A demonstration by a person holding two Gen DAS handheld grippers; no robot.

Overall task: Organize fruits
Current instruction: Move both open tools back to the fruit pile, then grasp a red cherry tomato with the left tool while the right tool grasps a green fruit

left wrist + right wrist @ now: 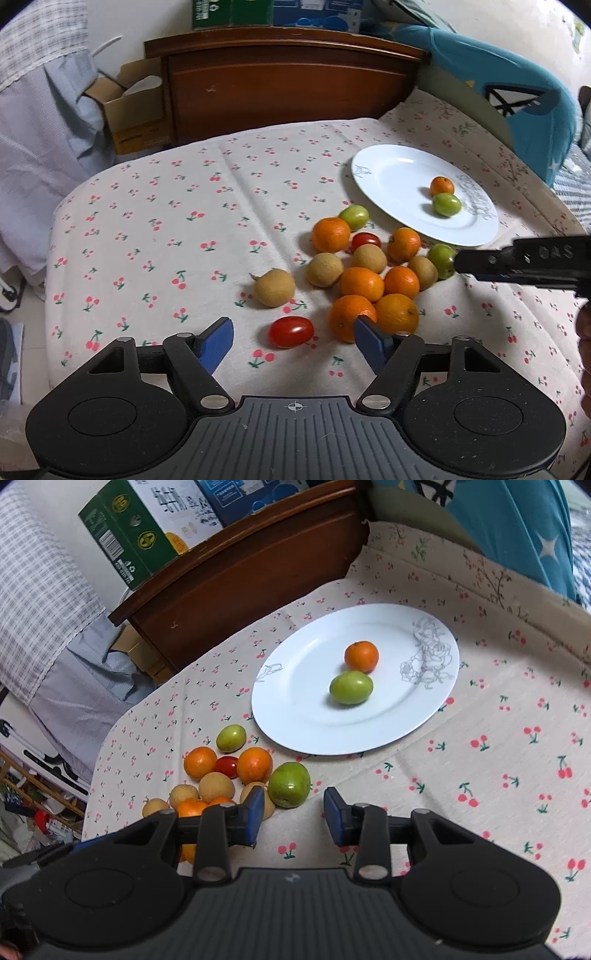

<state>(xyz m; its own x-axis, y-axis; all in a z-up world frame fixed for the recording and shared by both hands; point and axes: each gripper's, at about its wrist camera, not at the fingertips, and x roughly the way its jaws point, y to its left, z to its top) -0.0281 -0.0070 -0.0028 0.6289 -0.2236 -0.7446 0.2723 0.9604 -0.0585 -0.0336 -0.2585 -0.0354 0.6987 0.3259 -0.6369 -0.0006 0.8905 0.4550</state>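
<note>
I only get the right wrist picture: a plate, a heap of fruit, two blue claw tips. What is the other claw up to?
Observer: The left gripper is open and holds nothing. A red tomato that your view hides lies on the cloth between its tips.
Operator: How many oranges are off the plate? Some are hidden from me.
Observer: Six oranges lie on the cloth.
Operator: And my claw, seen from over there?
Observer: The right gripper comes in low from the side, with its tip right beside the large green fruit. I cannot tell whether they touch.
</note>
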